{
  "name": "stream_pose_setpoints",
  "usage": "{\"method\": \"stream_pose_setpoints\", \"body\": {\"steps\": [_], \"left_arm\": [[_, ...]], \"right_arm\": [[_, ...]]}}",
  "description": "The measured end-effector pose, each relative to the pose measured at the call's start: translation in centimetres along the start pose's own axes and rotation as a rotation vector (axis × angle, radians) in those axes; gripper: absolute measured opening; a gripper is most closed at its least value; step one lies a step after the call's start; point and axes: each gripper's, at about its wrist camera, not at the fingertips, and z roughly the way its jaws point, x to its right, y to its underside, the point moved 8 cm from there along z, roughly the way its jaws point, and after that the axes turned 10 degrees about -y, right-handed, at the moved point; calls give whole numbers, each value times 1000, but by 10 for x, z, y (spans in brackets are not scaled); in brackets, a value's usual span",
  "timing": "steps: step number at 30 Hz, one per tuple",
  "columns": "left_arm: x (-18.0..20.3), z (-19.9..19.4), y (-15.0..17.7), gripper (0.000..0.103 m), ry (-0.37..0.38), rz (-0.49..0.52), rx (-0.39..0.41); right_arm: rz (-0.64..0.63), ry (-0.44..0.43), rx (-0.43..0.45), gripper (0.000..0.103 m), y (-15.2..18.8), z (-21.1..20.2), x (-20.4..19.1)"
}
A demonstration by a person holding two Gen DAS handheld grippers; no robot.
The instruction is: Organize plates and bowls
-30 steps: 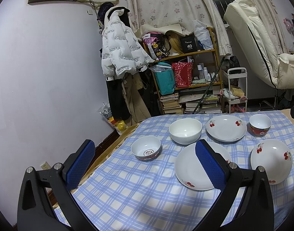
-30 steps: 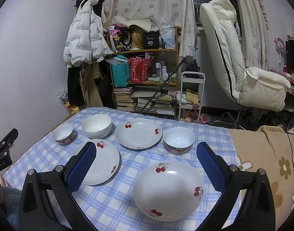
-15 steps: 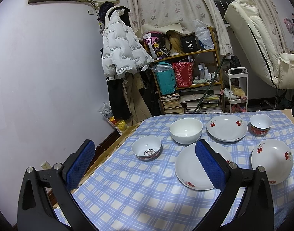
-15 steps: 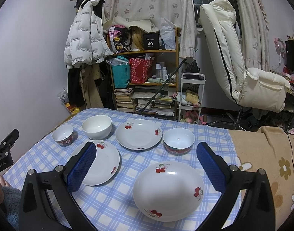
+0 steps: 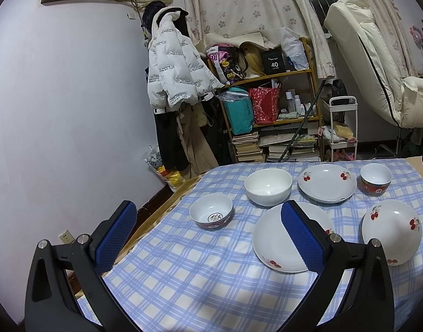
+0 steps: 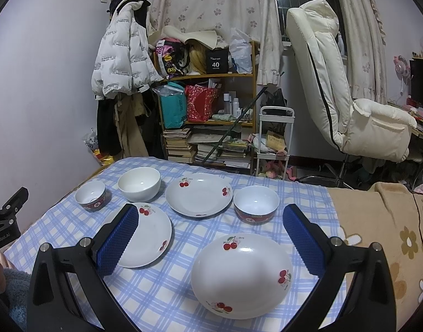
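On a blue checked tablecloth (image 6: 183,232) lie three white cherry-print plates: a near one (image 6: 242,274), a left one (image 6: 147,235) and a far one (image 6: 199,193). A plain white bowl (image 6: 139,184) and two small red-rimmed bowls (image 6: 91,195) (image 6: 256,204) stand around them. My right gripper (image 6: 208,238) hangs open above the near plate, holding nothing. My left gripper (image 5: 208,235) is open over the table's left part, near the small bowl (image 5: 211,214); its right finger overlaps the left plate (image 5: 278,238). The white bowl (image 5: 268,186) sits beyond.
The table's left edge (image 5: 167,202) drops to the floor by the wall. A beige floral blanket (image 6: 383,235) covers the right end. Behind stand a cluttered shelf (image 6: 208,116), a hanging white jacket (image 6: 123,63), a small white cart (image 6: 275,138) and a cream recliner (image 6: 350,105).
Both views have shifted only slightly; the dishes stay where they were and both grippers remain open.
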Motion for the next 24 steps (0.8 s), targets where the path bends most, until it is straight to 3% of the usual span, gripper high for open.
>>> {"method": "stream_pose_setpoints", "body": {"steps": [8,14,24], "left_arm": [[-5,0,0,102,6,1,-6],[0,20,14,102,51,1,-84],[1,38,-29,102,88,22,-156]], "right_arm": [[7,1,-9,103,2,4,4],[22,-5,-30,103,-2,10,8],[45,-28,40,103,-41,25,-10]]}}
